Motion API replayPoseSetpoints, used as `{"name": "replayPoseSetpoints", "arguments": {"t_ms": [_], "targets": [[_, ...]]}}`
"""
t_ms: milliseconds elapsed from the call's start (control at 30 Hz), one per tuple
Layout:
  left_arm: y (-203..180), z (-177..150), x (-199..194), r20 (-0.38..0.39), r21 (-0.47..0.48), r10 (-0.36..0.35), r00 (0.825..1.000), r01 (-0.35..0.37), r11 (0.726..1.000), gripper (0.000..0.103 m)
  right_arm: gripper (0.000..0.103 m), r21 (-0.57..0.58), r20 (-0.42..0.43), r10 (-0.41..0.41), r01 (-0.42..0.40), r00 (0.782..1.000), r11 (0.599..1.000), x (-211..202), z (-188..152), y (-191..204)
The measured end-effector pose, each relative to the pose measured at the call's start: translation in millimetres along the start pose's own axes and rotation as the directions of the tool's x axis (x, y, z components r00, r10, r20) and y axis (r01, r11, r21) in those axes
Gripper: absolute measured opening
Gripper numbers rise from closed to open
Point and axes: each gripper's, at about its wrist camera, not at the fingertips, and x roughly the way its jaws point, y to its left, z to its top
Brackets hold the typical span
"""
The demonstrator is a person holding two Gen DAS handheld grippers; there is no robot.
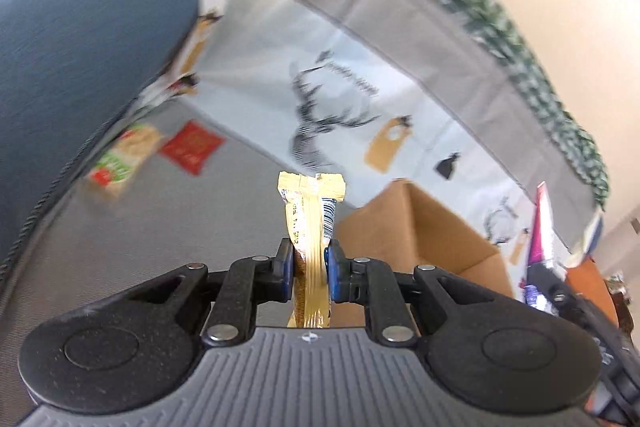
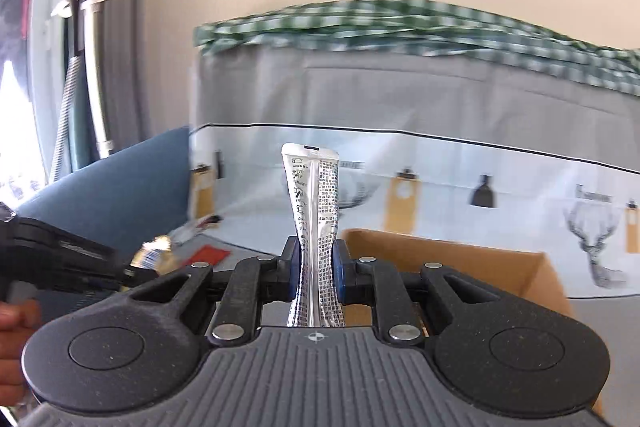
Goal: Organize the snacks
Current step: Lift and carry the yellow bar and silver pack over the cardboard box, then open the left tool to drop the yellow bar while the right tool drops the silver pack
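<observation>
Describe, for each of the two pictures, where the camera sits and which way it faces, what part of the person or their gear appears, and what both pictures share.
Left wrist: sits on the left tool, facing along its fingers at a gold snack bar it grips, with two snack packets on the grey surface beyond; the other tool shows at the right edge.
Right wrist: sits on the right tool, facing a silver packet it grips; the person's hand shows at left.
Shared: the cardboard box and deer-print cloth.
</observation>
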Motion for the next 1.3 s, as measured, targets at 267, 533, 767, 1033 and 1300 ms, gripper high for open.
{"name": "replayPoseSetpoints", "arguments": {"t_ms": [267,533,767,1033,1300], "targets": [[-55.7,-15.7,10.9,0.047,0.08,-0.149,0.988,0.144,0.986,0.018,0.018,0.1,-0.05,-0.122,0.126,0.991,0.987,4.5,-22.9,-61.8],[-96.3,-40.9,35.4,-0.012,0.158,-0.233,0.973,0.231,0.96,0.018,0.018,0.058,-0.087,-0.194,0.199,0.977,0.978,7.6,-36.3,-80.7],[-122.4,-59.9,50.9,-0.042,0.219,-0.275,0.961,0.277,0.936,0.018,0.018,0.04,-0.106,-0.234,0.24,0.966,0.97,10.2,-41.0,-88.6],[-134.7,-64.2,58.6,-0.058,0.247,-0.292,0.955,0.297,0.922,0.018,0.018,0.009,-0.116,-0.248,0.251,0.962,0.968,14.5,-42.8,-86.8],[-135.5,-64.6,59.2,-0.065,0.26,-0.292,0.954,0.299,0.918,0.018,0.018,0.009,-0.119,-0.254,0.257,0.96,0.966,17.0,-42.2,-85.5]]}}
